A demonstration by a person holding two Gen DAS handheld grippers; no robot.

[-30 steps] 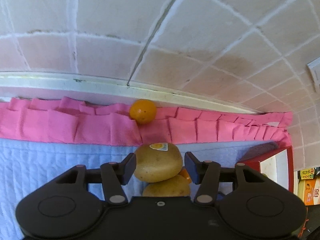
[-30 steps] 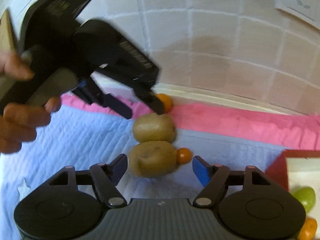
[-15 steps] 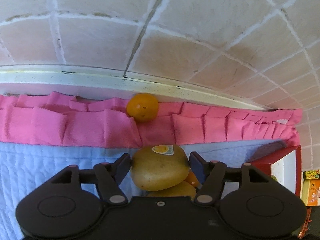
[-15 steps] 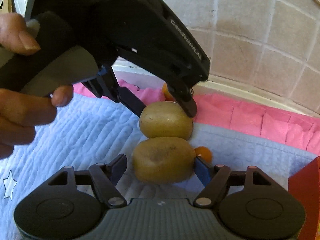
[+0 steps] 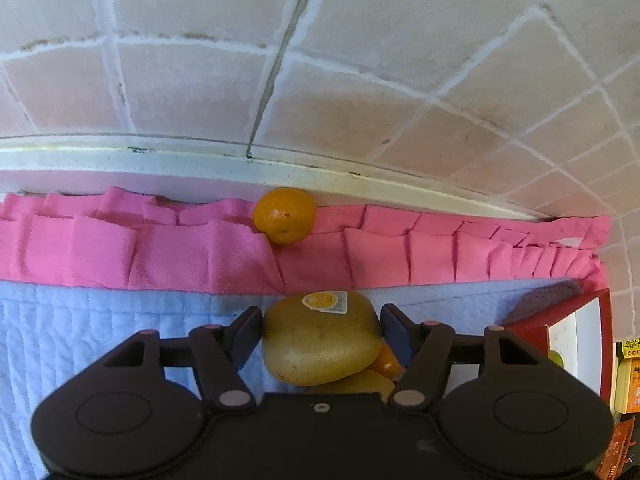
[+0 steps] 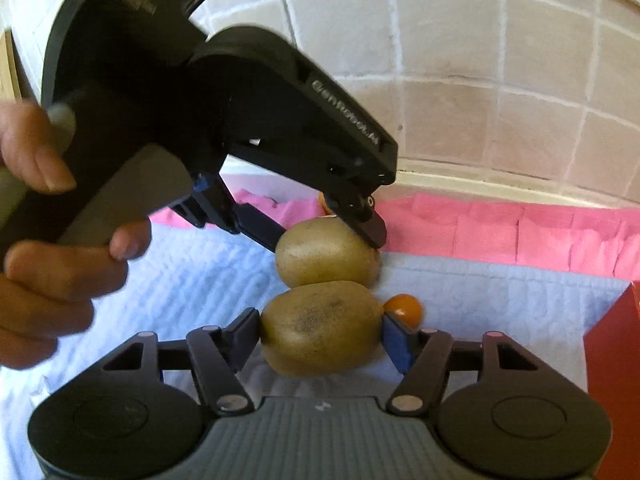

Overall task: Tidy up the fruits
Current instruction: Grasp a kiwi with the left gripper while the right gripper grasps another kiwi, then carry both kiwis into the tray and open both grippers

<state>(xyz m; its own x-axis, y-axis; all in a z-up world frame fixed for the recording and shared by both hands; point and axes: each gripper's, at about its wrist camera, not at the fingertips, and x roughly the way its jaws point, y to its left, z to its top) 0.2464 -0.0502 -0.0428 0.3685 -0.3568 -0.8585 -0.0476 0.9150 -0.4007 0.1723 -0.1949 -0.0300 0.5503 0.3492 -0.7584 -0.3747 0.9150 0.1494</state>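
Brown and faintly fuzzy, two kiwis sit between your jaws, one per hand; your left gripper [image 5: 322,334] is clamped on the stickered kiwi [image 5: 320,344], pads pressed to both its flanks, and your right gripper [image 6: 320,336] is closed onto the nearer kiwi [image 6: 322,328], its fingers touching each end; the two fruits lie one just behind the other on the pale blue quilted mat [image 6: 192,280], and whether either is off it yet cannot be told; by my reading you are early in the job, with both kiwis gripped but none delivered; a small orange fruit [image 6: 404,308] sits just beside the nearer kiwi, and a tangerine [image 5: 285,215] rests on the pink pleated cloth [image 5: 120,252] against the wall ledge, both untouched; the red-rimmed box [image 5: 576,320] at your right looks like the likely destination; in the left view only a sliver of something green shows inside it; too little is visible to name.
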